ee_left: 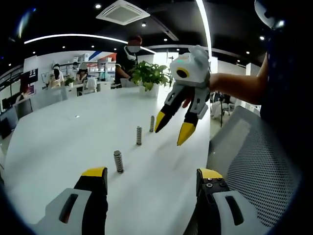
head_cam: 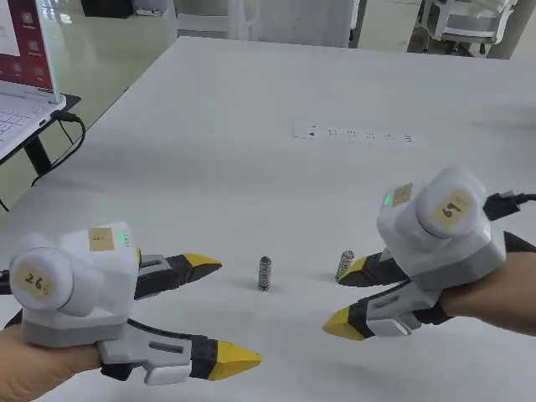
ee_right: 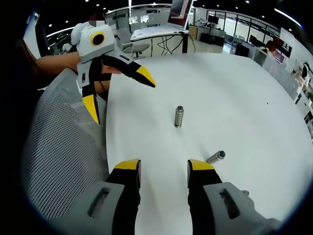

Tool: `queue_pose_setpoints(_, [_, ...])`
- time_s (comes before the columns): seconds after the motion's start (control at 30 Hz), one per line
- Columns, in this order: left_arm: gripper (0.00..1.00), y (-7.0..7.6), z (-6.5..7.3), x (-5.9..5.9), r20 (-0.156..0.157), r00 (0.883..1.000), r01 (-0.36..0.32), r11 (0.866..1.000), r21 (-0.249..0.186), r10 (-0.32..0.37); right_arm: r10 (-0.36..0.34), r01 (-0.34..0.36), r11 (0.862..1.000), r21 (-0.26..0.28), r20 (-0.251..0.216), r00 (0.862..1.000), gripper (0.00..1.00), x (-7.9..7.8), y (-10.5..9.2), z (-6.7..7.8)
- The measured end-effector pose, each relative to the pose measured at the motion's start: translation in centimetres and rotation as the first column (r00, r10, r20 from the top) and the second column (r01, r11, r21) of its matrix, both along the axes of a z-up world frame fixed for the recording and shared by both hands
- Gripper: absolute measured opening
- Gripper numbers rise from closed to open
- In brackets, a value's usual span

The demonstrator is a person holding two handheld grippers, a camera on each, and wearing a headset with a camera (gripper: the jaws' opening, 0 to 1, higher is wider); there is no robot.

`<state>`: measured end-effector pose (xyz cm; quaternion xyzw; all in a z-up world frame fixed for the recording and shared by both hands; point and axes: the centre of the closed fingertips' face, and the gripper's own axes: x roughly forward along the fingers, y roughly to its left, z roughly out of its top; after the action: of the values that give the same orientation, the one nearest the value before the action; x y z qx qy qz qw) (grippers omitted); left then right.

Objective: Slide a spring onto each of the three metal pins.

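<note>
Hovering over white table (head_cam: 251,126), left gripper (head_cam: 236,312) fingers apart, right gripper (head_cam: 335,301) fingers apart, upright spring (head_cam: 265,273) between them

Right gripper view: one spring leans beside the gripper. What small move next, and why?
Probably shift the right gripper sideways so its open jaws straddle the leaning spring, ready to close. It tilts just beside the gripper, whereas the other spring stands upright.

Laptop (head_cam: 21,50), potted plant (ee_left: 149,74), mesh chair (ee_right: 58,156)
</note>
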<state>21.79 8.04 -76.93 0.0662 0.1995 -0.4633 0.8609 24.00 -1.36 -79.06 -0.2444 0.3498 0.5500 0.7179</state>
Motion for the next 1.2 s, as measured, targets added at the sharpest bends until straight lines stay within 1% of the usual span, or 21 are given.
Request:
queue_pose_setpoints(0.07, [0.70,0.0,0.0,0.0,-0.002,1.000,-0.001,1.000,-0.001,0.001,-0.021,0.021,1.000,0.017,0.002,1.000,0.37,0.0,-0.5,0.1])
queue_pose_setpoints(0.13, [0.70,0.1,0.0,0.0,-0.005,1.000,-0.005,1.000,0.000,0.005,-0.057,0.057,0.998,0.041,-0.001,0.998,0.37,0.1,-1.4,0.2])
queue_pose_setpoints(0.2, [0.70,0.1,0.0,0.0,-0.007,1.000,-0.005,1.000,-0.001,0.005,-0.084,0.085,0.995,0.048,-0.006,0.996,0.37,0.2,-2.1,0.1])
queue_pose_setpoints(0.23, [0.70,0.1,-0.1,0.0,-0.007,1.000,-0.005,1.000,0.000,0.005,-0.101,0.101,0.993,0.056,0.002,0.995,0.37,0.4,-2.6,0.1])
queue_pose_setpoints(0.37, [0.70,-0.1,-0.1,0.1,-0.009,1.000,-0.005,1.000,-0.002,0.005,-0.159,0.159,0.983,0.091,-0.002,0.987,0.37,0.5,-4.1,0.3])
queue_pose_setpoints(0.5, [0.70,-0.2,-0.5,0.1,-0.019,1.000,-0.001,1.000,0.002,0.001,-0.198,0.196,0.975,0.101,0.006,0.980,0.38,0.6,-5.5,0.2])
queue_pose_setpoints(0.67, [0.70,-0.3,-0.6,0.3,-0.023,1.000,0.002,1.000,0.004,-0.002,-0.268,0.263,0.955,0.140,0.023,0.963,0.38,1.2,-7.6,0.6])
queue_pose_setpoints(0.73, [0.70,-0.3,-0.6,0.4,-0.022,1.000,0.002,1.000,0.004,-0.002,-0.286,0.279,0.949,0.146,0.027,0.958,0.39,1.4,-8.1,0.6])
queue_pose_setpoints(0.77, [0.70,-0.3,-0.6,0.5,-0.023,1.000,0.003,1.000,0.006,-0.002,-0.304,0.296,0.943,0.152,0.034,0.952,0.39,1.7,-8.8,0.6])
queue_pose_setpoints(0.83, [0.70,-0.3,-0.7,0.6,-0.024,1.000,0.004,1.000,0.009,-0.004,-0.327,0.318,0.935,0.157,0.028,0.945,0.40,1.8,-9.7,0.6])
queue_pose_setpoints(0.9, [0.70,-0.3,-0.7,0.7,-0.023,1.000,0.002,1.000,0.006,-0.002,-0.353,0.342,0.926,0.160,0.044,0.935,0.42,2.1,-10.6,0.5])
queue_pose_setpoints(0.93, [0.70,-0.3,-0.7,0.7,-0.024,1.000,0.000,1.000,0.007,0.000,-0.358,0.346,0.924,0.165,0.049,0.932,0.44,2.2,-10.8,0.5])
queue_pose_setpoints(0.97, [0.70,-0.3,-0.8,0.8,-0.024,1.000,0.000,1.000,0.008,0.000,-0.368,0.354,0.918,0.178,0.048,0.929,0.44,2.2,-11.1,0.6])
queue_pose_setpoints(1.07, [0.70,-0.2,-0.8,0.8,-0.024,1.000,-0.001,1.000,0.010,0.001,-0.381,0.365,0.912,0.190,0.055,0.923,0.47,2.2,-11.7,0.5])
queue_pose_setpoints(1.13, [0.70,-0.2,-0.8,0.9,-0.023,1.000,-0.004,1.000,0.009,0.004,-0.386,0.369,0.906,0.206,0.051,0.921,0.48,2.2,-11.9,0.5])
queue_pose_setpoints(1.2, [0.70,-0.2,-0.8,1.0,-0.022,1.000,-0.008,1.000,0.008,0.008,-0.391,0.369,0.902,0.225,0.061,0.918,0.50,2.3,-11.9,0.5])
